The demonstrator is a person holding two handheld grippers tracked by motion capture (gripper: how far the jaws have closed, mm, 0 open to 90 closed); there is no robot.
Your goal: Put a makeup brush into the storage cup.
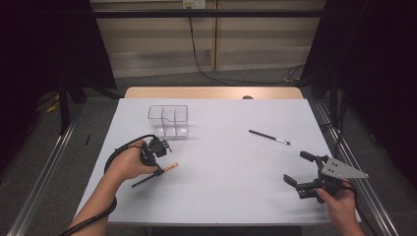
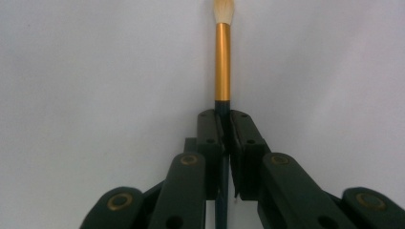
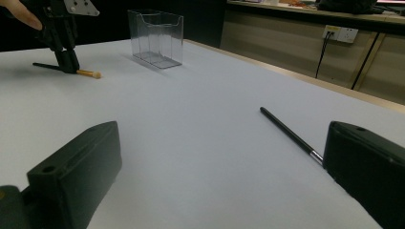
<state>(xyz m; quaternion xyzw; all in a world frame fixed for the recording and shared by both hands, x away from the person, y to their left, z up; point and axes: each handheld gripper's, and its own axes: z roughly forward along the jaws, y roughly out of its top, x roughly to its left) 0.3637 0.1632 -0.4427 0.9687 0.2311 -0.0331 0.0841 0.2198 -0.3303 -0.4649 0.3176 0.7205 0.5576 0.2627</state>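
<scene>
The left gripper has its fingers clamped on the dark handle of a brush lying on the desk near a clear box, while the right gripper, fingers wide apart, holds nothing beside a black pen.
</scene>
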